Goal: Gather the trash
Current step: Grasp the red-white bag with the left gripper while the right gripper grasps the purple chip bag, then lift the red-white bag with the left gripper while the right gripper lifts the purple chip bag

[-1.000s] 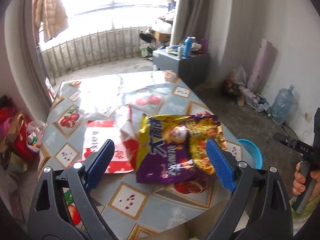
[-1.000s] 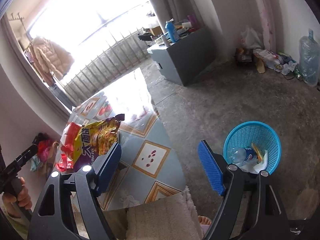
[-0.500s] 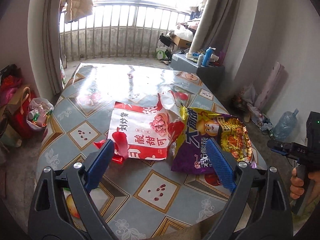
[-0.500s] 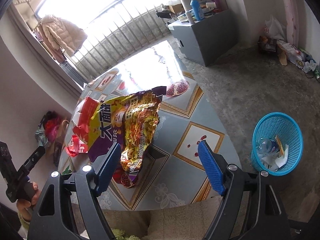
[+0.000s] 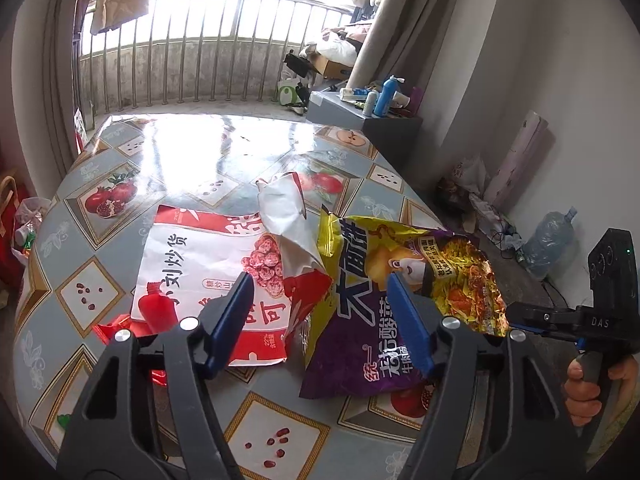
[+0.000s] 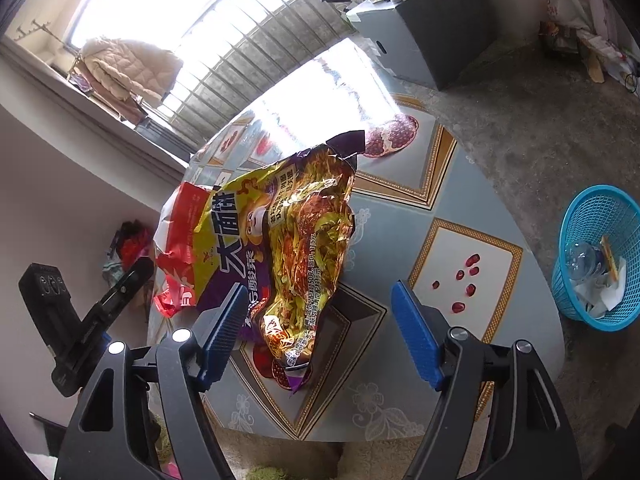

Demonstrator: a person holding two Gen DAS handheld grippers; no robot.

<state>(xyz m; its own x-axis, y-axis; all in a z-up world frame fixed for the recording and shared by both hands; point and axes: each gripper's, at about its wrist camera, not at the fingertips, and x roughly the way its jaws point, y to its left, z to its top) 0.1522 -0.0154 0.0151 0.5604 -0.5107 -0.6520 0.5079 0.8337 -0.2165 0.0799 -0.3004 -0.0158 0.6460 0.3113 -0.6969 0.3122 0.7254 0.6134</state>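
As our left gripper (image 5: 320, 300) hangs over the near table edge, its blue jaws are closing with nothing pinched yet, straddling the seam where the red-and-white paper snack bag (image 5: 208, 276) meets the purple-and-yellow foil noodle wrapper (image 5: 384, 300). Our right gripper (image 6: 320, 324) narrows too, around the wrapper's near corner. Beyond, the fruit-patterned glossy tabletop (image 5: 224, 140) lies bare. Right, the blue plastic mesh basket (image 6: 600, 256) sits on the floor.

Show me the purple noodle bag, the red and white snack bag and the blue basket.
purple noodle bag (image 5: 360, 344), left wrist view, purple lower half.
red and white snack bag (image 5: 188, 256), left wrist view, white middle.
blue basket (image 6: 576, 220), right wrist view, left rim.
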